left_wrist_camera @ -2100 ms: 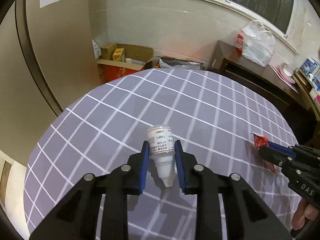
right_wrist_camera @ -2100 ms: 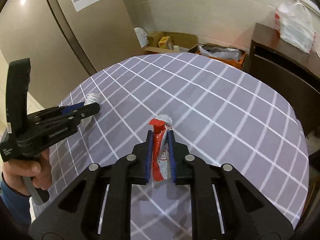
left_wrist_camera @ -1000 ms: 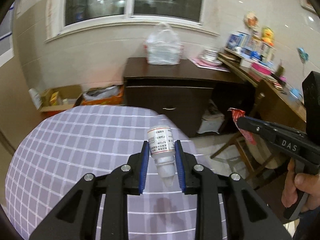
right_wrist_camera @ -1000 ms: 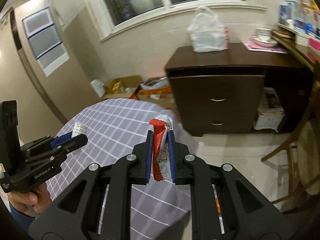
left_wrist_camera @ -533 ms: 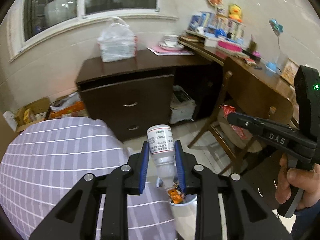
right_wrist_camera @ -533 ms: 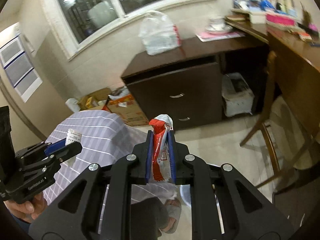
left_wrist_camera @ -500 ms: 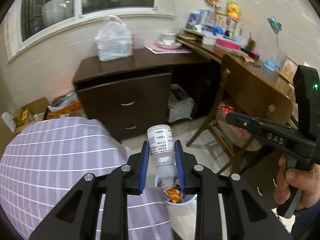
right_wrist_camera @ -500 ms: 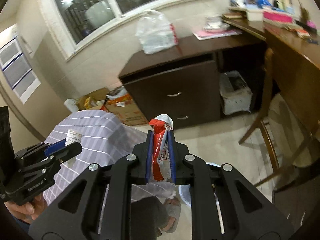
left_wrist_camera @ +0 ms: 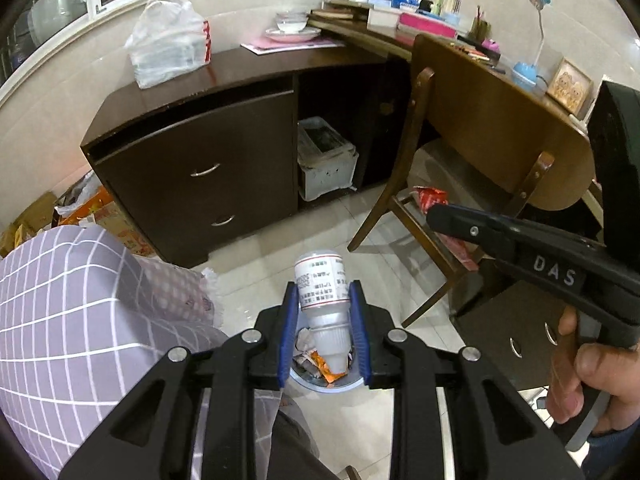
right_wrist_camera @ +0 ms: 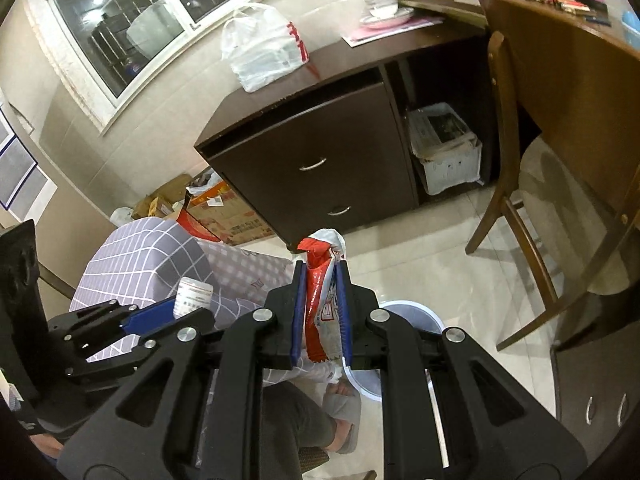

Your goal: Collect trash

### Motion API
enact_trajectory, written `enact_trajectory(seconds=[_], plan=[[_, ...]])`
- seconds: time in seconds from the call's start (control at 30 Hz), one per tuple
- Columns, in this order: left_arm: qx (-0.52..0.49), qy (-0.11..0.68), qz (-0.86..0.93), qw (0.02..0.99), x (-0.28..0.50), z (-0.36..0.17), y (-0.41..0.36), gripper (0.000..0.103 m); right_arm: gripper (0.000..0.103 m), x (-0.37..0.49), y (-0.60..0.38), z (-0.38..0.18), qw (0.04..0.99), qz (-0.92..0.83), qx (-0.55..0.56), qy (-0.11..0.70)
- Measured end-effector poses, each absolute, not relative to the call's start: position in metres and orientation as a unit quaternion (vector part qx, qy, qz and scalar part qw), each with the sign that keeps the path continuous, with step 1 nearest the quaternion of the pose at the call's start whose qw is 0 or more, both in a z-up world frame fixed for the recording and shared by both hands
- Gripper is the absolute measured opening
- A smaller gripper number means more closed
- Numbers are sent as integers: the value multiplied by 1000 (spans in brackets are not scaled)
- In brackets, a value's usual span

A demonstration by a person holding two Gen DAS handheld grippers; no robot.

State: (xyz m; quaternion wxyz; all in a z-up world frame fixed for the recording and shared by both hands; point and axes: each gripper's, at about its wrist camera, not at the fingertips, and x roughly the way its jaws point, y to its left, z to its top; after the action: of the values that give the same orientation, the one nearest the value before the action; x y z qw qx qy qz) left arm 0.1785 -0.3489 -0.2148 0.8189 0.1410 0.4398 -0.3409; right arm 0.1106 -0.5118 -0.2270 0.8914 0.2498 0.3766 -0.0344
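Two claws carry trash above a floor bin (left_wrist_camera: 352, 382) — the left claw (left_wrist_camera: 325, 322) clenched on a small white bottle (left_wrist_camera: 322, 286) directly over it, the right claw (right_wrist_camera: 320, 314) gripping a red snack wrapper (right_wrist_camera: 322, 300) just beside its rim. Best centre each over the bin before releasing. Beyond stands a dark cabinet (left_wrist_camera: 208, 168).
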Motion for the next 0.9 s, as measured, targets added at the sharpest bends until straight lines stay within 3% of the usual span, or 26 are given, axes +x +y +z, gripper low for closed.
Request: enact_trajectory(seconds=[0.1,0.13,0.17,0.2,0.23,0.27,0.33,0.4,0.9], plan=[[143,449,-350,810,183,-221,-356,29,17,115,-517,-238,885,-40,259,386],[149,451,-348,808,184,-223,-358,37,18,117,-519,-244,880,-44,265,391],[153,452,-340,810,186,-223,-358,67,26,118,-521,-248,876,-44,270,397],[149,443,-322,823,187,-220,-355,82,51,118,-523,-253,871,-47,279,401],[143,432,-315,833,187,-217,-351,84,63,116,-524,-255,870,-51,284,400],[138,427,-314,837,187,-214,-347,84,70,114,-525,-256,870,-53,289,396],[133,428,-312,838,189,-210,-343,86,75,112,-526,-258,868,-54,297,394],[139,418,-298,847,190,-204,-338,91,94,110,-526,-258,867,-61,301,393],[108,345,-270,892,173,-140,-280,94,97,115,-493,-207,885,-62,277,370]])
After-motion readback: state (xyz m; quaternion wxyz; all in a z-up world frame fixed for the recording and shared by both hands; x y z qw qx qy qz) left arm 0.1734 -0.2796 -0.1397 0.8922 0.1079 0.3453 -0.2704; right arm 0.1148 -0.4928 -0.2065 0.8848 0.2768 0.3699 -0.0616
